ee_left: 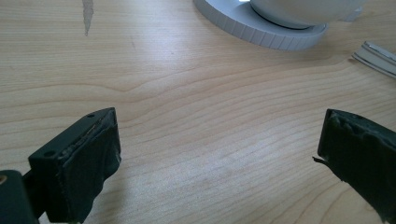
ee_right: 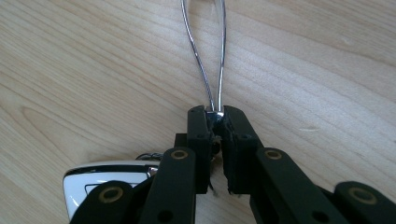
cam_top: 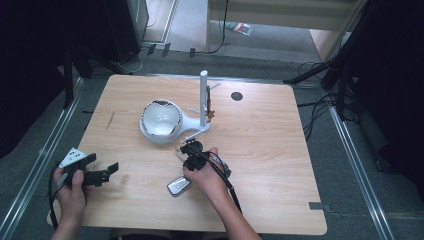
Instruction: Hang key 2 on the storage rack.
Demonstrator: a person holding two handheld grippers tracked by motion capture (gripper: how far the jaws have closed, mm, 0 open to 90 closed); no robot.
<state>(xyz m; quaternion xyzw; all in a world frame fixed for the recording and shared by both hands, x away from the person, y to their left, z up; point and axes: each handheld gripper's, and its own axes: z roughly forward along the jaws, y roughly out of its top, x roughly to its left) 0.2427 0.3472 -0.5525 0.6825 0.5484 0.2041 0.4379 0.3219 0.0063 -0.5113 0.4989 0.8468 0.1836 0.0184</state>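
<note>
Right tongs (ee_right: 215, 116) clamped on the near end of a thin chrome ring (ee_right: 205, 56), jaws pressed together with the metal pinched between their tips. Ring a long narrow loop, running forward from the jaws across the bare worktop (ee_right: 327, 70); far end cut off by the top edge of the right gripper view. Just behind and below the jaws, at lower left of that view, a key fob (ee_right: 100, 177) with a chrome rim, lying on the wood. From the high view, right tongs (cam_top: 190, 149) near the worktop's middle, held low in the right hand (cam_top: 206, 176), with the fob (cam_top: 179, 186) beside the hand's left side; whether ring and fob are joined cannot be told. Just ahead of the tongs, a white stand (cam_top: 203, 102) with an upright post and short pegs, and beside its left side a white bowl (cam_top: 160, 120) on a round base, joined to the stand. Left tongs (cam_top: 107, 172) spread wide, gripping nothing, held in the left hand (cam_top: 72, 187) near the worktop's front left corner. In the left gripper view, black jaws far apart over bare wood (ee_left: 210, 140), bowl's ribbed base (ee_left: 261, 30) ahead at the top.
</note>
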